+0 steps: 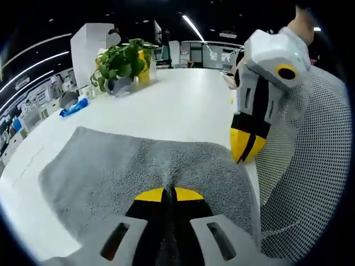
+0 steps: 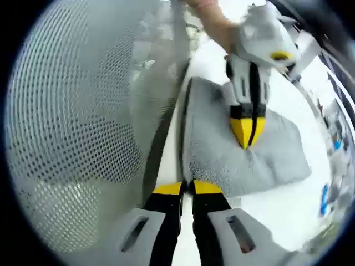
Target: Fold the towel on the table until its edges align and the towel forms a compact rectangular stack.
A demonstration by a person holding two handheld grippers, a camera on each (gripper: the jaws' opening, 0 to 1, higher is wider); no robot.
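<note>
Pinching one towel [image 1: 138, 172] | left tongs [image 1: 169, 192] (apparently closed on it) | right tongs [image 2: 187, 187] closed

I see a grey towel [image 1: 111, 172] of rough, looped terry cloth on a smooth, faintly glossy white table [image 1: 183, 100], beside a chair back [image 1: 310, 166] of open woven mesh, and grippers of smooth matt plastic.

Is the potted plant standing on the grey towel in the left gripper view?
No. The potted plant stands on bare white table well beyond the towel.
</note>
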